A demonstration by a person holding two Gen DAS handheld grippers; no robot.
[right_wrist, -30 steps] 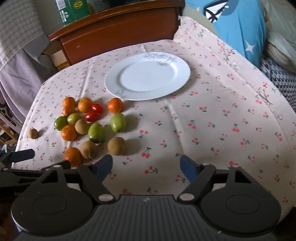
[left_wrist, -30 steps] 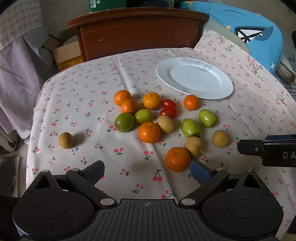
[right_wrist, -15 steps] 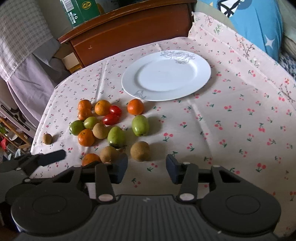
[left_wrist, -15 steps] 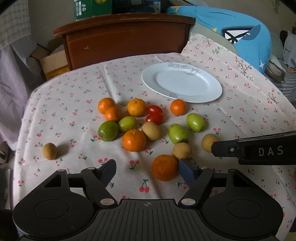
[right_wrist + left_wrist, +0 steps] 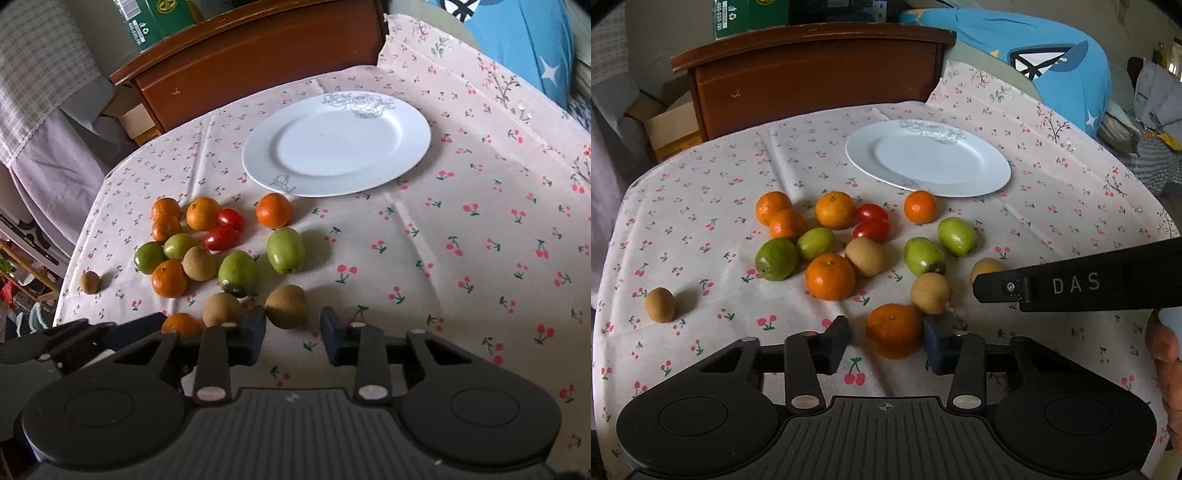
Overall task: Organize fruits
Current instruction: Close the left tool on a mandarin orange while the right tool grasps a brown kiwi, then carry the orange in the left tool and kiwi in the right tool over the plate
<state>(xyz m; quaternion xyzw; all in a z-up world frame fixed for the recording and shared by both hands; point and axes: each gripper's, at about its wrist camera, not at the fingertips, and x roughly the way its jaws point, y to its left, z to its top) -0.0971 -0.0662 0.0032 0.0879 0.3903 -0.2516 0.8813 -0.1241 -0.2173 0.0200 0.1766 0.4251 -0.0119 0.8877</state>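
Observation:
Several oranges, green fruits, brown kiwis and two red tomatoes (image 5: 870, 221) lie loose on the cherry-print tablecloth. A white plate (image 5: 928, 159) stands behind them, with nothing on it. My left gripper (image 5: 886, 341) is open, its pads on either side of the nearest orange (image 5: 894, 330), not touching it. My right gripper (image 5: 293, 332) is open, with a brown kiwi (image 5: 286, 305) just ahead between its fingertips. The right gripper's arm also shows in the left wrist view (image 5: 1078, 282). One kiwi (image 5: 659, 305) lies apart at the left.
A dark wooden headboard (image 5: 816, 74) stands behind the table. A green carton (image 5: 162, 18) sits on it. A blue cushion (image 5: 1060, 62) lies at the back right. The cloth (image 5: 480, 229) hangs over the table edge at left and right.
Both grippers have moved forward toward the fruit and narrowed. The left one now straddles the near orange; the right one has reached the near kiwi.

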